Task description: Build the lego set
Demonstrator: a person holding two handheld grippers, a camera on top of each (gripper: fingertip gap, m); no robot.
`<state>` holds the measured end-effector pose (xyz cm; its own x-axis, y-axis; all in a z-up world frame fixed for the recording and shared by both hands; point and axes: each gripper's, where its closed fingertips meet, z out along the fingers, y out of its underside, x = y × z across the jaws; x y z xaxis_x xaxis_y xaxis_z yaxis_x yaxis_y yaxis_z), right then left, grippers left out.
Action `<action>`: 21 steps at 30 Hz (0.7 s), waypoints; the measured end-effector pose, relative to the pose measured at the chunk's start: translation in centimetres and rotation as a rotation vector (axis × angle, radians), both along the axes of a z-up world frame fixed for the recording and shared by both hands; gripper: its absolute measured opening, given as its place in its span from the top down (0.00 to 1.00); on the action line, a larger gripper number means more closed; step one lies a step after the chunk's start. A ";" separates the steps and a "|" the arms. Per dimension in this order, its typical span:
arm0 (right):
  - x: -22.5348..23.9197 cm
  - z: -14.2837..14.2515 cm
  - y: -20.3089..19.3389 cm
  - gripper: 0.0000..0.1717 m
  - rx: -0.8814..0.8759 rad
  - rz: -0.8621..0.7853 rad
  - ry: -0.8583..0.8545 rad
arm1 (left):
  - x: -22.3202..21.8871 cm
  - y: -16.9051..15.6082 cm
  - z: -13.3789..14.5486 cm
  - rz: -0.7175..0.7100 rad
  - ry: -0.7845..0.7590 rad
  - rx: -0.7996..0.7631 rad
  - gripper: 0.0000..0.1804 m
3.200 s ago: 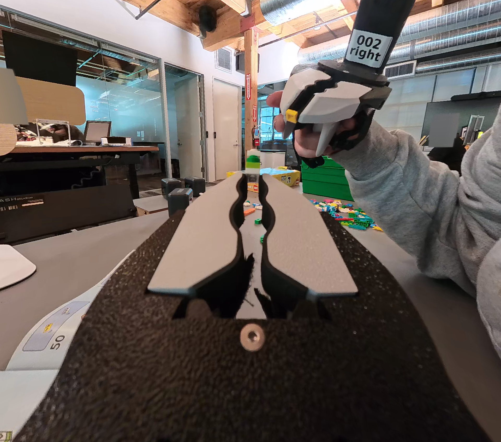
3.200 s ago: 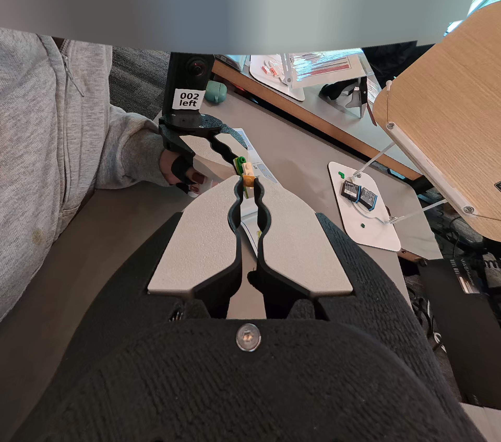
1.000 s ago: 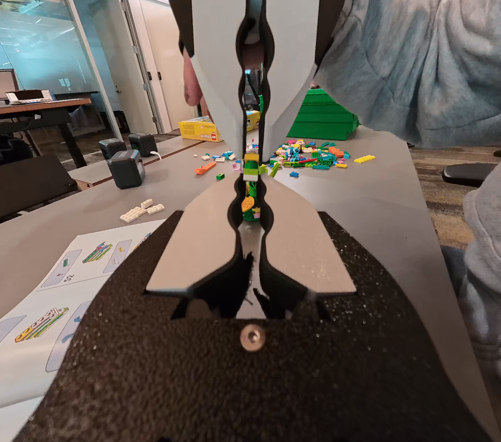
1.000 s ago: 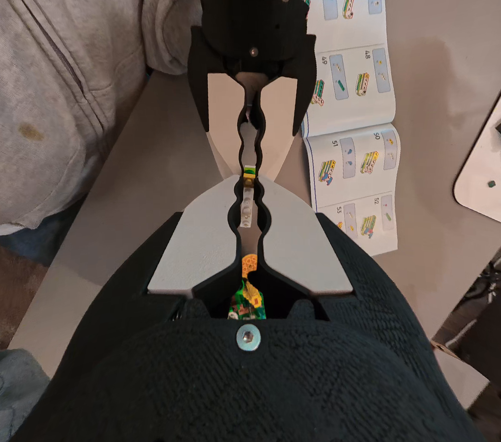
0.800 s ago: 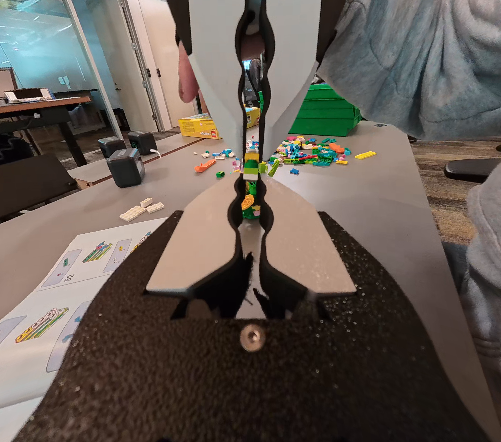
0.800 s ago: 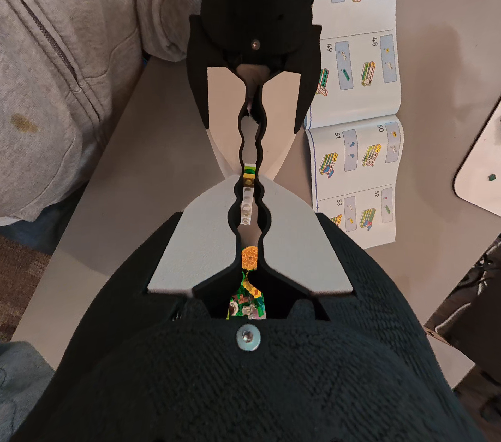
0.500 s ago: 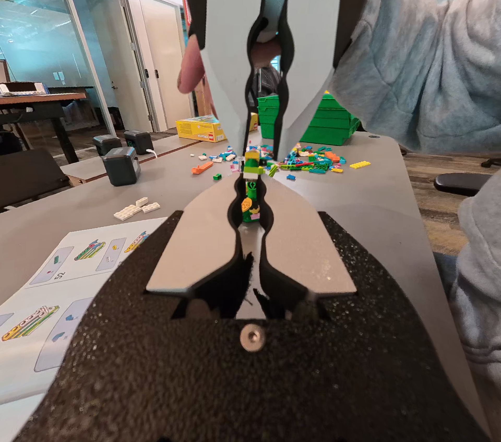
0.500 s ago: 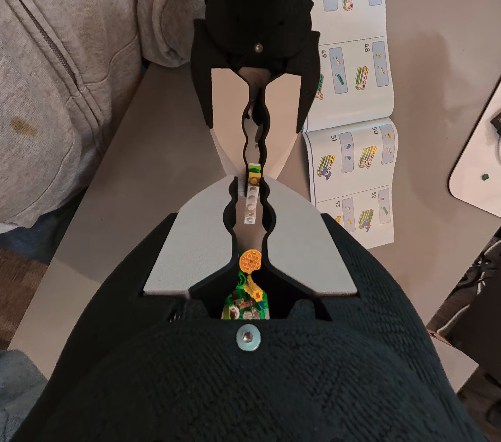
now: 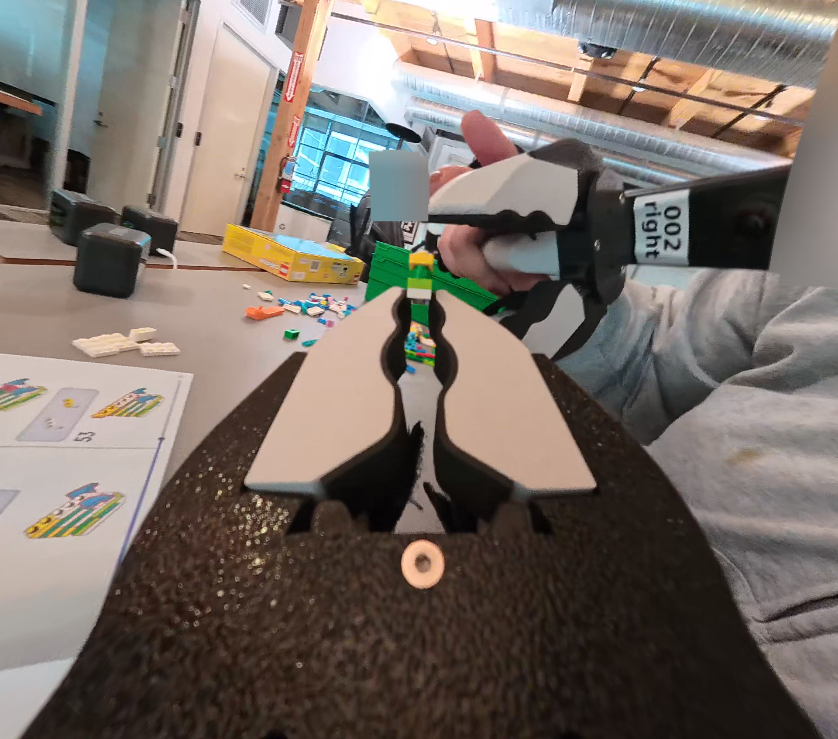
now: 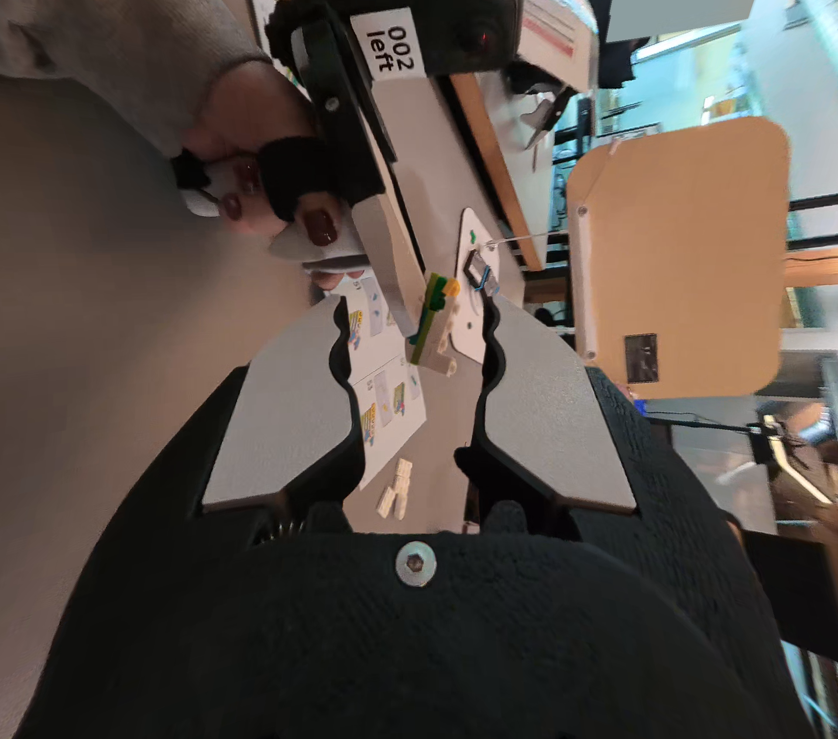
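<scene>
My left gripper (image 9: pixel 418 299) is shut on a small brick assembly (image 9: pixel 420 276) of white, lime, green and yellow pieces, which sticks out past its tips. In the right wrist view the same assembly (image 10: pixel 434 325) hangs from the left gripper's finger (image 10: pixel 390 250), above the table. My right gripper (image 10: pixel 415 304) is open. The assembly stands in the gap between its fingers, but neither pad touches it. In the left wrist view the right gripper (image 9: pixel 458 225) is held sideways at the upper right, with its jaws apart, just beyond the assembly.
An open instruction booklet (image 9: pixel 68 422) lies on the grey table (image 9: pixel 204 309), with white plates (image 9: pixel 122 343) beside it. Farther off are loose bricks (image 9: pixel 308 304), a yellow box (image 9: pixel 290 254), a green bin (image 9: pixel 390 273) and black cubes (image 9: pixel 109 259). A wooden panel (image 10: pixel 680 254) stands right. My left and right fingertips are right by each other.
Both grippers were pinching the assembly tip to tip. My right gripper has opened, let go of it and swung off to the side. My left gripper has kept its hold and tilted up.
</scene>
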<state>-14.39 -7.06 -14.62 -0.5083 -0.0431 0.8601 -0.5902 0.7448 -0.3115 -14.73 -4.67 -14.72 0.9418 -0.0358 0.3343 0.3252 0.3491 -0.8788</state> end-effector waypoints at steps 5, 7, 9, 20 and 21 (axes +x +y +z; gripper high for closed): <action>-0.4 -0.3 -0.3 0.71 0.009 -0.014 0.086 | 0.7 0.5 -0.1 -0.067 -0.016 -0.008 0.96; -0.5 -0.3 -0.3 0.75 0.012 -0.011 0.091 | 0.9 0.6 -0.2 -0.081 -0.019 -0.017 0.96; -0.5 -0.4 -0.3 0.78 0.024 -0.010 0.101 | 0.9 0.6 -0.3 -0.090 -0.027 -0.016 0.96; -0.3 -1.3 0.0 0.83 0.064 -0.004 0.092 | 1.3 1.0 -1.0 -0.142 -0.058 -0.068 0.96; -0.3 -1.5 0.1 0.84 0.076 -0.004 0.091 | 1.3 1.1 -1.1 -0.144 -0.059 -0.078 0.96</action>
<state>-14.65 -6.99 -16.08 -0.4289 -0.1085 0.8968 -0.6106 0.7665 -0.1993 -13.38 -3.55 -15.87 0.9074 -0.1407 0.3961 0.4190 0.2271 -0.8791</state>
